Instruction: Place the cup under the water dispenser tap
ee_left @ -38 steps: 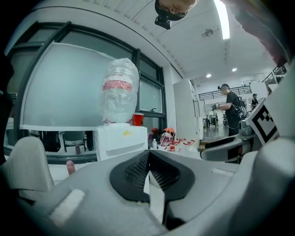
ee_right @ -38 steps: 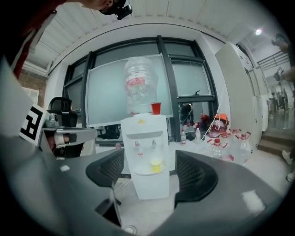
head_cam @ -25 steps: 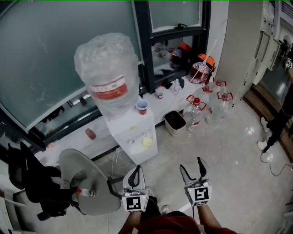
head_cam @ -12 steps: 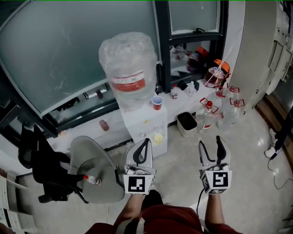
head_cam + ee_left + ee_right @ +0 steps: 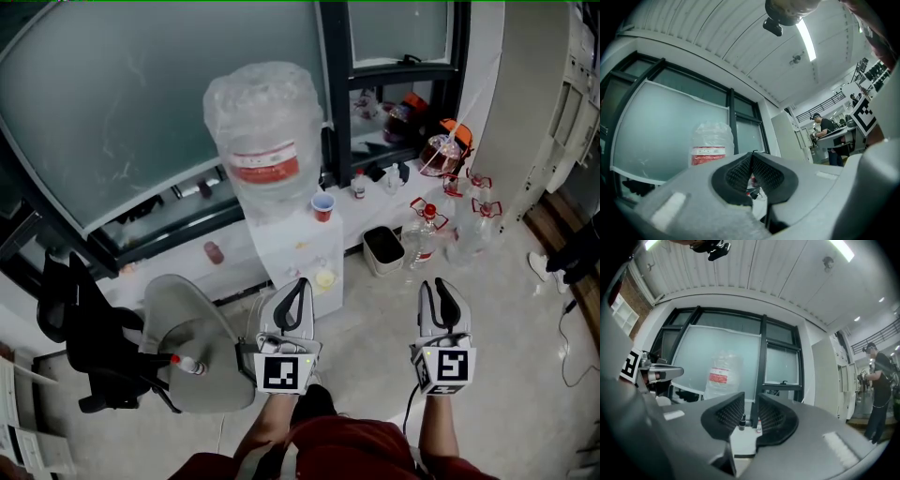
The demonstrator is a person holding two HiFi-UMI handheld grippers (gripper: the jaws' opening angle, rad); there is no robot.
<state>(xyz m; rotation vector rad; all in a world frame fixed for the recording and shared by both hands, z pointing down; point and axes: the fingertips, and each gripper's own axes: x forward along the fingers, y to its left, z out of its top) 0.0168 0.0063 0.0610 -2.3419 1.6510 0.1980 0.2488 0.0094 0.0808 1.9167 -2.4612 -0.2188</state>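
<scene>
Item: small red cup with a pale bluish rim (image 5: pixel 322 207). I read it upright, long axis vertical, mouth up. It stands on the flat top of the white box-shaped water dispenser (image 5: pixel 298 258), at 4 o'clock of the crinkled clear plastic bottle with a red label (image 5: pixel 267 131).

It lies at 12 o'clock from my left gripper (image 5: pixel 298 289) and at 10 o'clock from my right gripper (image 5: pixel 442 289), well apart from both.

Left gripper: ribbed black pads meet, nothing held. Right gripper: jaws have just been closing to a narrow gap, nothing between them.
</scene>
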